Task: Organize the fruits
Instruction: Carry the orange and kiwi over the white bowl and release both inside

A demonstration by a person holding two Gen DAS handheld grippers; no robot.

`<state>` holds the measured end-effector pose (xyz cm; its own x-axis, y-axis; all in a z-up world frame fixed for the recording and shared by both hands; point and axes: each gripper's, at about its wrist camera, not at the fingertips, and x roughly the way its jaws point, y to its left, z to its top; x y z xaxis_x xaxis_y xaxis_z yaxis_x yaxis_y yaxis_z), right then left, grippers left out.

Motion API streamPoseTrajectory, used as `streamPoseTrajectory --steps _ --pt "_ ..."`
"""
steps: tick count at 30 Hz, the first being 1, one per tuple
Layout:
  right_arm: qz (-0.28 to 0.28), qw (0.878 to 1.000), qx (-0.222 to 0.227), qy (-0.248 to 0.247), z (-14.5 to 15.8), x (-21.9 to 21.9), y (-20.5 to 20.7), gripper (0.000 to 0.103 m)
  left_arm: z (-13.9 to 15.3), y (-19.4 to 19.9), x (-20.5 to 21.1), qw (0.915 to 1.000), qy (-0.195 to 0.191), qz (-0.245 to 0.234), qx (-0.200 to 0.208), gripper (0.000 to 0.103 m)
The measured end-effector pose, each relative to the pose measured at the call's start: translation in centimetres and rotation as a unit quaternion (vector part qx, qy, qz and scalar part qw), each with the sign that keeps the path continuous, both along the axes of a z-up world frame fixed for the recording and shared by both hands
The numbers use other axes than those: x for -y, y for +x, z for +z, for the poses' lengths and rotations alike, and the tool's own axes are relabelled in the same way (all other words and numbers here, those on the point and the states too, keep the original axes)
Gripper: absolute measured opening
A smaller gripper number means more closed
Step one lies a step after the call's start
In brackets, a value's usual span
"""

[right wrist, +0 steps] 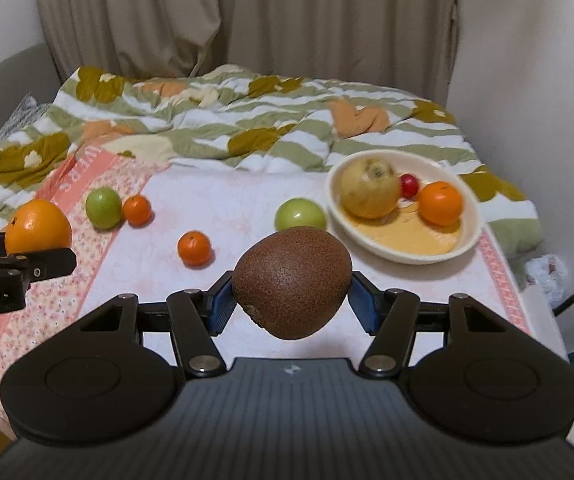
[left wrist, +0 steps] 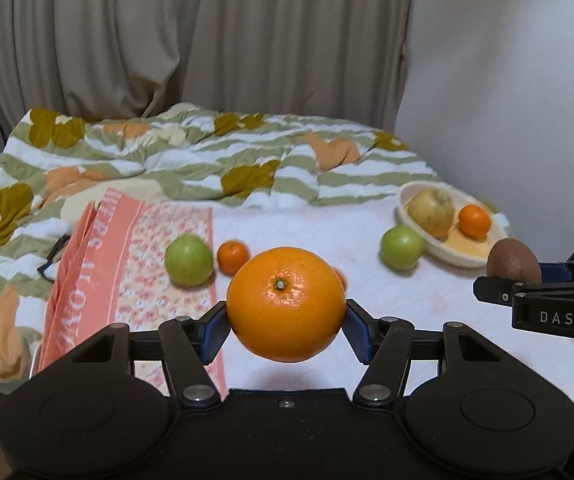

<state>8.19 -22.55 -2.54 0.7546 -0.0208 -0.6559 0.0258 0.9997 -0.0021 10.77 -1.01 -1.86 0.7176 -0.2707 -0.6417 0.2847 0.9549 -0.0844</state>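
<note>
My left gripper (left wrist: 285, 322) is shut on a large orange (left wrist: 285, 304), held above the table; the same orange (right wrist: 38, 227) shows at the left of the right wrist view. My right gripper (right wrist: 291, 300) is shut on a brown kiwi (right wrist: 292, 282), also lifted off the table; the kiwi (left wrist: 513, 262) appears at the right edge of the left wrist view. A cream bowl (right wrist: 469, 236) at the back right holds a yellowish pear (right wrist: 369, 190), a small orange (right wrist: 440, 203) and a small red fruit (right wrist: 409, 185).
On the floral tablecloth (right wrist: 247, 208) lie two green apples (right wrist: 103, 207) (right wrist: 300, 214) and two small mandarins (right wrist: 137, 210) (right wrist: 194, 248). A rumpled striped quilt (right wrist: 247, 128) lies behind the table, with curtains and a wall beyond. The table's right edge is close to the bowl.
</note>
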Motion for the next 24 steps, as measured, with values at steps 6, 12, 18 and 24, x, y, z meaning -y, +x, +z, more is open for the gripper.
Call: streamPoseTrajectory --steps 6,12,18,24 --pt "-0.022 1.000 0.013 0.000 2.9 2.7 -1.3 0.075 2.8 -0.5 1.9 0.9995 -0.009 -0.024 0.018 0.064" --pt "-0.020 0.999 0.028 0.003 4.6 6.7 -1.7 0.075 4.8 -0.6 5.4 0.9987 -0.012 -0.031 0.037 0.064" --pt "0.000 0.999 0.029 0.013 5.2 11.9 -0.5 0.075 5.3 0.0 10.0 0.9991 -0.016 -0.012 0.036 0.064" --pt "0.038 0.999 0.024 0.010 4.6 16.4 2.1 0.075 4.1 1.7 15.3 0.9993 -0.031 0.006 0.023 0.064"
